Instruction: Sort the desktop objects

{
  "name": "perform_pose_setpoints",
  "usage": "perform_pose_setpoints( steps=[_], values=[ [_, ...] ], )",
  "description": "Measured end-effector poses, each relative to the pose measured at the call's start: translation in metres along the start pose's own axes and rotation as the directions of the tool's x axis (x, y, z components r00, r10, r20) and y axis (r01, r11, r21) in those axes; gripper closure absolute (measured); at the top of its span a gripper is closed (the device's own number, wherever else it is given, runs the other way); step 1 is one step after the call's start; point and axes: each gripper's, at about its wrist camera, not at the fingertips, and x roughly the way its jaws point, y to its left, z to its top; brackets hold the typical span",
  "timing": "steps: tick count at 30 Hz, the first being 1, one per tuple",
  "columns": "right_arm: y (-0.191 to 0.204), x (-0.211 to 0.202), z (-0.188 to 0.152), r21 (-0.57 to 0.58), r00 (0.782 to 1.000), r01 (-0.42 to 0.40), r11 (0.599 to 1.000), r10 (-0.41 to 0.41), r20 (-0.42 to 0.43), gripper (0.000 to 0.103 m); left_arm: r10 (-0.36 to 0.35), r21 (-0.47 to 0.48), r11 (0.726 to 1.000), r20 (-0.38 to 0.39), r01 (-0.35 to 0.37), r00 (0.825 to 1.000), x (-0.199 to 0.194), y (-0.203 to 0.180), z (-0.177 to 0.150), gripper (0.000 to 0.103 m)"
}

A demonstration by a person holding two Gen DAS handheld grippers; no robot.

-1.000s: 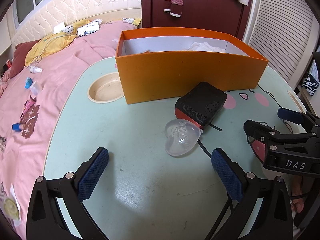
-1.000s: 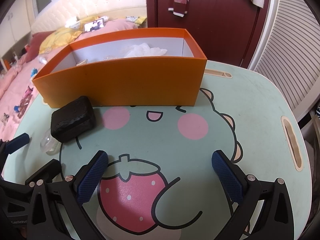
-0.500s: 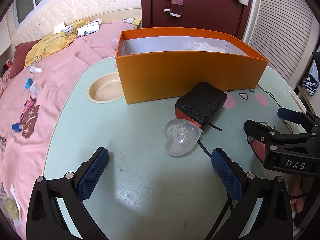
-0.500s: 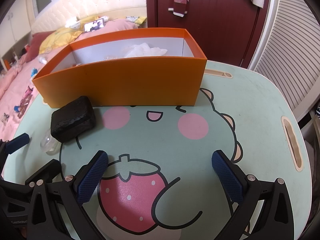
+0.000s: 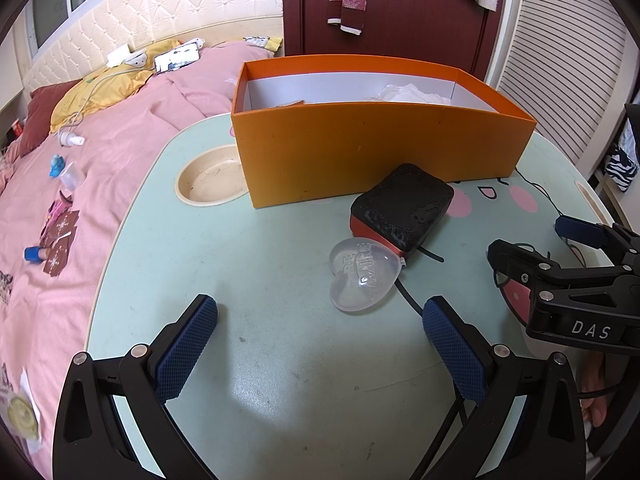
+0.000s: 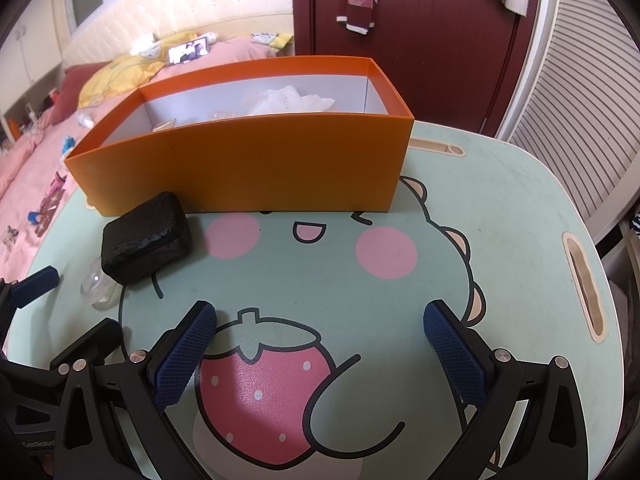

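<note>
Bedroom, pink bed [image 5: 120,128] left of mint table [image 5: 280,360]. Left gripper [image 5: 320,344] open, empty, bare tabletop between fingers. Clear heart case [image 5: 362,276] ahead, touching black box [image 5: 402,206]; black box just in front of orange bin [image 5: 380,152]. Right gripper [image 6: 320,350] open, empty, over strawberry print [image 6: 260,396]. Free room right of bin toward table edge. No change versus earlier frames; both grippers unmoved.

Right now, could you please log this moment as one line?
left hand-held gripper: open, empty | right hand-held gripper: open, empty | clear heart case, black case: on table | orange box: open
</note>
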Motion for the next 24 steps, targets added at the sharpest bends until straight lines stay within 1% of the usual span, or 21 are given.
perform_pose_setpoints(
  steps=[24],
  values=[
    [0.0025, 0.0004, 0.0, 0.001, 1.0, 0.003, 1.0, -0.003, 0.0, 0.0, 0.0, 0.0, 1.0, 0.0, 0.0, 1.0, 0.0001, -0.0002, 0.0, 0.0]
  ],
)
